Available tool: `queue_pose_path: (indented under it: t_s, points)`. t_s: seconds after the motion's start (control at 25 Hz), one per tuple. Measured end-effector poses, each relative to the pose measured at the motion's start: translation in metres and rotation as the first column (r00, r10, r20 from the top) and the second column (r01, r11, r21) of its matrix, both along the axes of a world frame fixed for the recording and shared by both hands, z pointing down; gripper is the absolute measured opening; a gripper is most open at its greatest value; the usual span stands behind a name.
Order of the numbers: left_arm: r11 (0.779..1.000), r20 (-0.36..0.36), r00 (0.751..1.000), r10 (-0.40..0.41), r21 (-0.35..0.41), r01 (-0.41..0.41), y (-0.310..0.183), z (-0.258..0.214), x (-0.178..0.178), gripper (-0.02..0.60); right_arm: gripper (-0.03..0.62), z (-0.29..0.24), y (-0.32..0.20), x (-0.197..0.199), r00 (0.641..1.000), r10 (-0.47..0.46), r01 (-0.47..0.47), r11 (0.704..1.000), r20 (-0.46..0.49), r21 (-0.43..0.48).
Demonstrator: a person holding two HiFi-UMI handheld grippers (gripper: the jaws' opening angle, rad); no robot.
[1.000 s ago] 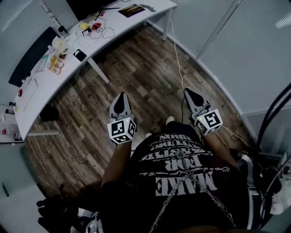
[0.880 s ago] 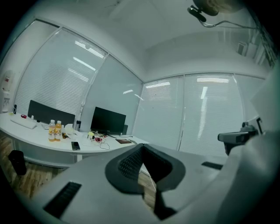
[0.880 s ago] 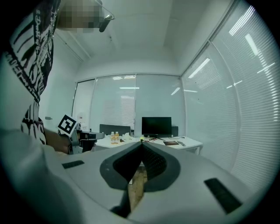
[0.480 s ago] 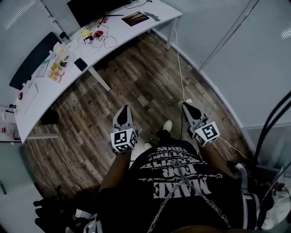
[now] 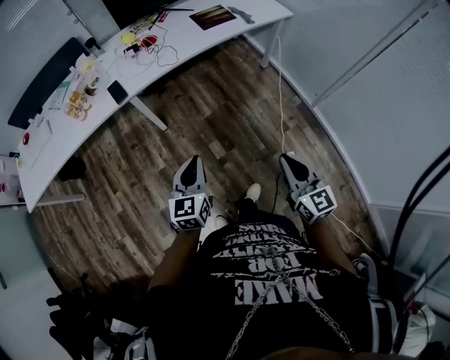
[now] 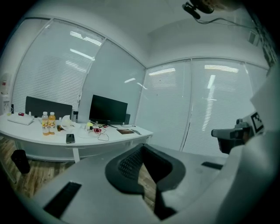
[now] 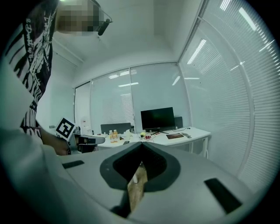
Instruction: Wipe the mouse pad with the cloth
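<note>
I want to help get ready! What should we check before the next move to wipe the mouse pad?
1. Left gripper empty, jaws shut: ok.
2. Right gripper empty, jaws shut: ok.
3. Mouse pad lying on the desk: ok.
4. Close enough to reach the desk: not ok, open floor lies between.
5. Cloth spotted: cannot tell, the desk items are too small.

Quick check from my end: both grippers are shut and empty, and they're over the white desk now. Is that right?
Not quite. The left gripper and the right gripper are shut and empty, but they're over the wood floor, not the white desk. The desk stands apart, further ahead of them. The head view shows this.
</note>
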State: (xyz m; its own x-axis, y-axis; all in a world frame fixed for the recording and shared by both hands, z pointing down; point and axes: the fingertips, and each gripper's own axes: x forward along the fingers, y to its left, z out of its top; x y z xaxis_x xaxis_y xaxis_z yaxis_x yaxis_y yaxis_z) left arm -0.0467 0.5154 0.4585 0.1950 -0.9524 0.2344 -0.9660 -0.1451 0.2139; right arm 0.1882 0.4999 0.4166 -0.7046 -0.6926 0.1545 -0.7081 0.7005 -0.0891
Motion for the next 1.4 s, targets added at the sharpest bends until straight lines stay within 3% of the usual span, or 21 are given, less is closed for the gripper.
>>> queue_pose_path:
  t_s: [0.6, 0.84, 1.16, 1.4]
  points:
    - [0.997, 0.057, 0.998, -0.033, 0.077, 0.028, -0.105, -0.045, 0.051, 0.006, 0.0, -0.039, -0.11, 0.064, 0.998, -0.003, -0.002, 0.997, 0.065, 0.072]
    - [0.994, 0.015, 0.999, -0.046, 0.097, 0.045, -0.144, -0.052, 0.075, 0.006, 0.0, -0.045, -0.156, 0.097, 0.997, 0.012, -0.018, 0.995, 0.07, 0.093]
    - [0.994, 0.03, 0.994, -0.102, 0.047, 0.101, -0.175, -0.04, 0.038, 0.006, 0.0, -0.026, -0.197, 0.066, 0.999, -0.006, 0.005, 0.999, 0.035, 0.049]
    - [0.999, 0.0, 0.999, -0.038, 0.039, 0.038, -0.227, -0.025, 0.031, 0.006, 0.0, -0.02, -0.232, 0.037, 1.0, -0.011, 0.009, 0.999, 0.026, 0.047]
